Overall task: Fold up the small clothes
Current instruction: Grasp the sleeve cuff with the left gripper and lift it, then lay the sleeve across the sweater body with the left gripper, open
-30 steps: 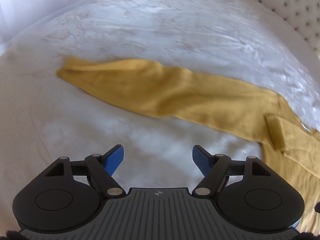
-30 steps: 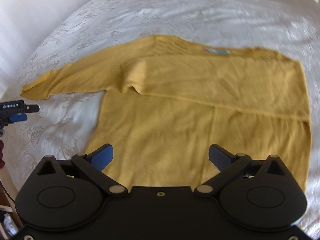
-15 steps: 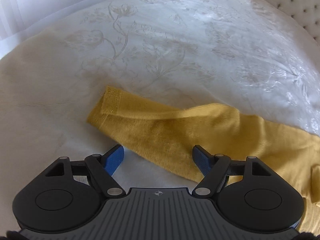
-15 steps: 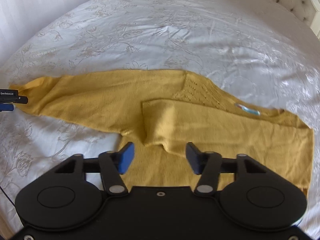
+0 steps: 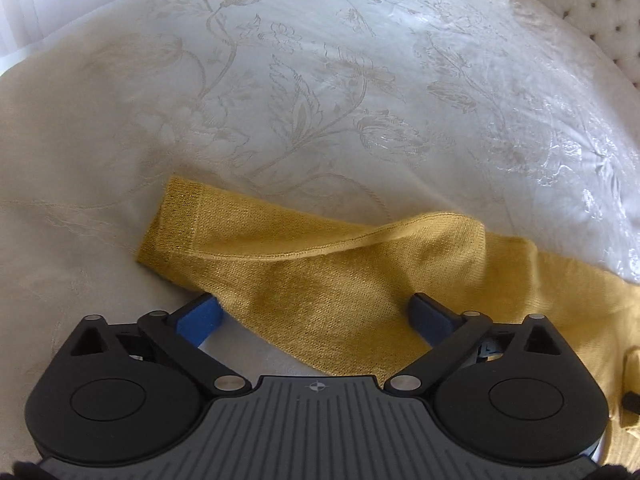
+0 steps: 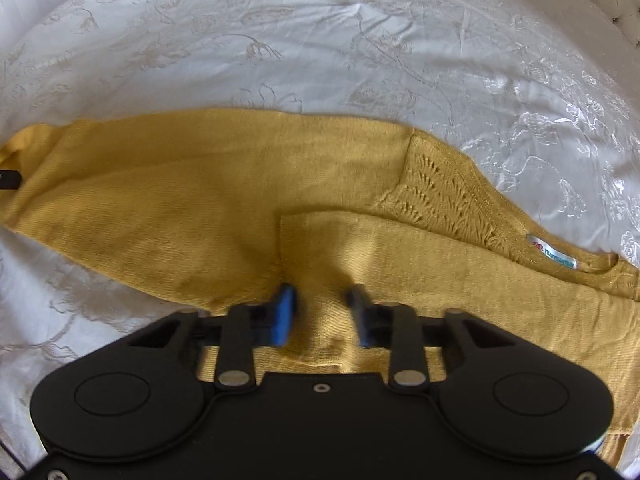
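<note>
A mustard-yellow knit sweater (image 6: 180, 200) lies flat on the white bed. One sleeve is folded across the body, its cuff end (image 6: 320, 248) just ahead of my right gripper (image 6: 322, 314). The right jaws stand partly closed, a narrow gap between them with a ridge of sweater fabric in it. The other sleeve (image 5: 320, 280) stretches out to the left, its cuff (image 5: 172, 220) lying flat. My left gripper (image 5: 316, 316) is wide open, low over this sleeve, one finger on each side of it. A white neck label (image 6: 554, 258) shows at the collar.
The embroidered white bedspread (image 5: 320, 80) covers the whole surface. A tufted headboard (image 5: 600, 12) stands at the far right. The left gripper's tip (image 6: 8, 180) shows at the left edge of the right wrist view.
Both grippers have moved down and forward to the sweater. The left one has come over the outstretched sleeve near the cuff. The right jaws have narrowed from wide open around the fabric.
</note>
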